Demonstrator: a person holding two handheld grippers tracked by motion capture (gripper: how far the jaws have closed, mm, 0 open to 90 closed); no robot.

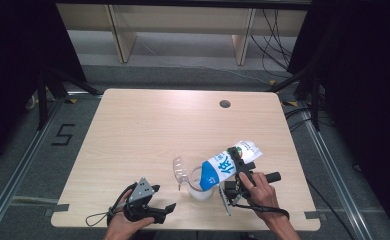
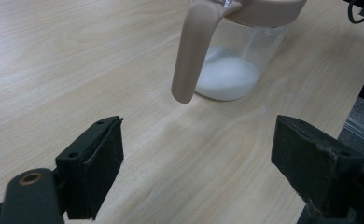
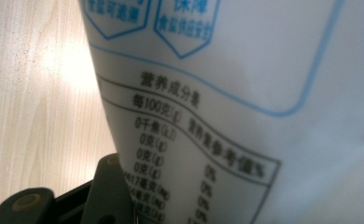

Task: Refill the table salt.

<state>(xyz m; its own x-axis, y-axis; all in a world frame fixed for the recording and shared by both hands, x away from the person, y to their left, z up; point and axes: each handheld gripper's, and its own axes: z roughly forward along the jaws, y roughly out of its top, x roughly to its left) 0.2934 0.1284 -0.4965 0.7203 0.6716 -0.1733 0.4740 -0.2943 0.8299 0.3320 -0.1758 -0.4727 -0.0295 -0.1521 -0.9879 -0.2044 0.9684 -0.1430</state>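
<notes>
The right claw (image 1: 236, 172) is clamped on a soft white-and-blue printed bag (image 1: 226, 165), tilted over a clear plastic jug (image 1: 200, 186) holding white powder. Beside the jug, the left claw (image 1: 159, 210) rests with jaws apart on the pale wooden desk (image 1: 148, 130).

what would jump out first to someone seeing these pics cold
The white-and-blue bag, clamped in the right gripper, is tipped mouth-down over the clear jug near the table's front edge. In the left gripper view, a layer of white powder covers the jug's bottom, behind its beige handle. The left gripper waits open at the front left.
</notes>
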